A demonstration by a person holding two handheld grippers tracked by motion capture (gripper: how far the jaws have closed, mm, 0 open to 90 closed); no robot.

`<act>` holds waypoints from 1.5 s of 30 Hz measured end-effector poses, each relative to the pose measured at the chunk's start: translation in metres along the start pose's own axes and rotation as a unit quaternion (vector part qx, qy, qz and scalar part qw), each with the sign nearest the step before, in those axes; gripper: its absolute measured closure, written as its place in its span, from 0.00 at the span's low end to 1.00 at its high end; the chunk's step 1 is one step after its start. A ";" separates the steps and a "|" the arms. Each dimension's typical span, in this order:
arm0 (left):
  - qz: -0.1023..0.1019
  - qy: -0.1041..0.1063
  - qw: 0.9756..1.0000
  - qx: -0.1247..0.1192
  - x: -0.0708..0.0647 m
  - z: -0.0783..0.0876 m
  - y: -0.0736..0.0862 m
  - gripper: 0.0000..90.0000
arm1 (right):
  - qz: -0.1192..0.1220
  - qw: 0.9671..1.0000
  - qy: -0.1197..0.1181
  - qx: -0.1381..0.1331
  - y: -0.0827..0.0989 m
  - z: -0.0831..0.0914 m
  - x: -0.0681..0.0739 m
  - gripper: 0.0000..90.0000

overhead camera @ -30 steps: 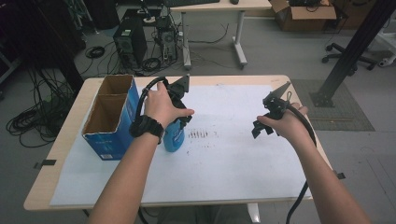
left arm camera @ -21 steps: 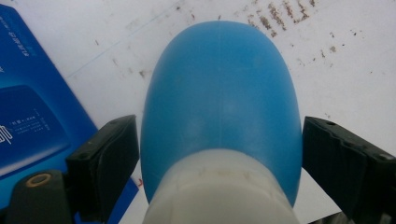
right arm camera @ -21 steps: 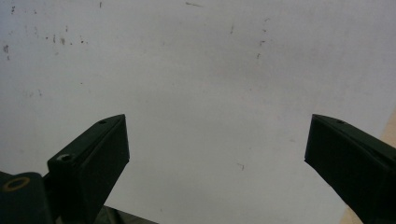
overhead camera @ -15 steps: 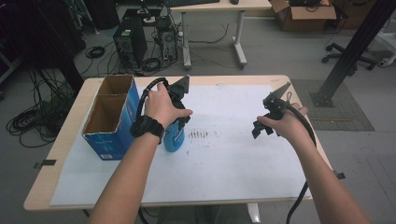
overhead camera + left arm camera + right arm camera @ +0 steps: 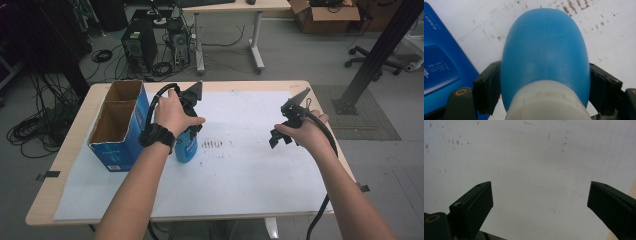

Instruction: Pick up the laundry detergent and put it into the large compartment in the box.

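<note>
A blue bottle (image 5: pixel 186 148) with a whitish top stands on the white paper beside the cardboard box. My left gripper (image 5: pixel 189 132) comes down on it from above. In the left gripper view the bottle (image 5: pixel 544 50) sits between the two black jaws, which have just been closing and now touch it on both sides. My right gripper (image 5: pixel 278 139) hangs over the right part of the paper, held in the person's hand. In the right gripper view its jaws (image 5: pixel 539 192) stand wide apart with only bare paper between them.
An open blue-sided cardboard box (image 5: pixel 120 125) stands at the table's left, close to the bottle; its blue wall (image 5: pixel 441 57) is beside the left jaw. A row of dark marks (image 5: pixel 212 144) lies on the paper sheet (image 5: pixel 240 175). Cables, computers and desks lie beyond the far edge.
</note>
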State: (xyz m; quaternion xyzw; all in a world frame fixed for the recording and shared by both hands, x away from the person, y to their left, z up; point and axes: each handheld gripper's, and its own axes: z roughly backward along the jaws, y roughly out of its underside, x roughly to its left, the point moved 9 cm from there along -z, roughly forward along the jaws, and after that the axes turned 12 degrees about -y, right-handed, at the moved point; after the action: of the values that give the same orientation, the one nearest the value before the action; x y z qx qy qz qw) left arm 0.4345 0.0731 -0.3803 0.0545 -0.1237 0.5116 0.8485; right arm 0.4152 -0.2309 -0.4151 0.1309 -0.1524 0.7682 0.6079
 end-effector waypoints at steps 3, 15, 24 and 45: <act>0.002 -0.001 1.000 0.001 0.000 -0.001 0.000 0.28 | 0.000 1.000 0.001 0.000 0.000 0.000 -0.001 0.07; -0.001 0.002 1.000 0.001 -0.001 -0.001 -0.001 0.31 | 0.000 1.000 0.002 0.000 0.001 0.000 -0.003 0.07; 0.001 0.002 1.000 0.001 0.001 -0.001 -0.002 0.34 | -0.001 1.000 0.001 0.000 0.001 -0.001 -0.004 0.07; 0.006 0.005 1.000 0.005 0.001 -0.003 -0.005 0.41 | -0.006 1.000 0.000 0.002 0.004 -0.002 -0.009 0.07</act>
State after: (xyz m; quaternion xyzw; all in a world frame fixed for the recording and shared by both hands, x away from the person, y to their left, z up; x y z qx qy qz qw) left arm 0.4395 0.0723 -0.3823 0.0555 -0.1176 0.5175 0.8458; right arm 0.4134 -0.2388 -0.4207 0.1331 -0.1498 0.7650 0.6121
